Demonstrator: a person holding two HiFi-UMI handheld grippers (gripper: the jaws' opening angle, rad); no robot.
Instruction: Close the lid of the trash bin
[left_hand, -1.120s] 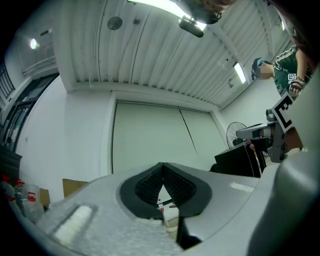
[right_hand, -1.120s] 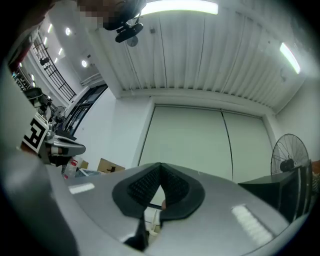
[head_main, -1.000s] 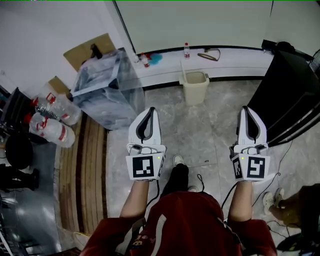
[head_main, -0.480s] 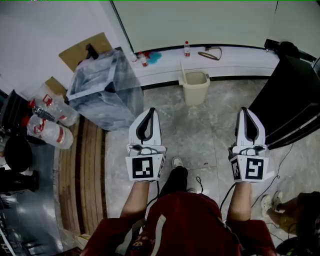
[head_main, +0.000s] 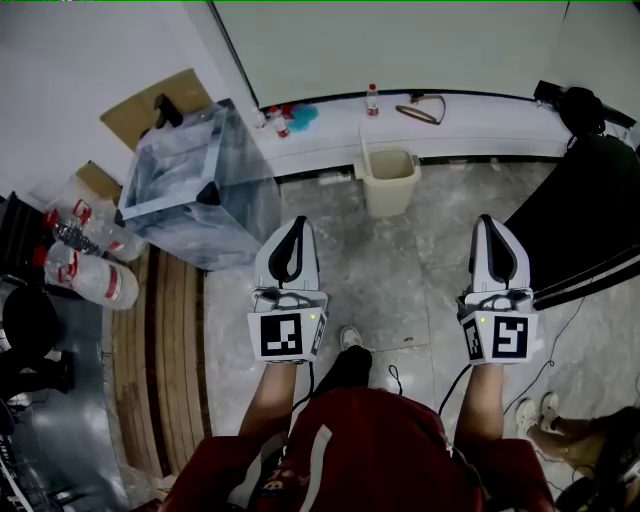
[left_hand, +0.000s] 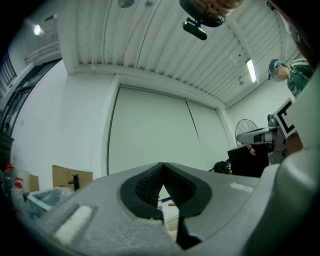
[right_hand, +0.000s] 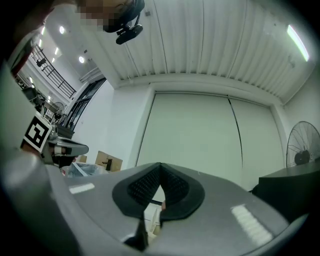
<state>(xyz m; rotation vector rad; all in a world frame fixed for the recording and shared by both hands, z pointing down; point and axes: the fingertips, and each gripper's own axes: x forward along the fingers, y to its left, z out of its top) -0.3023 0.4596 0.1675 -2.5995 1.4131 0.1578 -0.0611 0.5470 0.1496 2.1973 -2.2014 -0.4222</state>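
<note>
**Both grippers shut on nothing; trash bin ahead, lid up.**

Your L gripper (head_main: 297, 222) and R gripper (head_main: 487, 220) sit side by side, well apart, over the marble floor (head_main: 400, 275). Each gripper view shows the jaws pressed together w/ nothing btwn them. Beyond, approx. btwn the two, the beige trash bin (head_main: 388, 188) stands on the floor against the white ledge (head_main: 470, 122). Its lid (head_main: 364, 143) is upright at the rear-left edge, and neither gripper touches it. Clear plastic box (head_main: 190, 190) is left of the bin, black cabinet (head_main: 590, 230) right. A small bottle (head_main: 372, 98) stands on the ledge behind.
</note>
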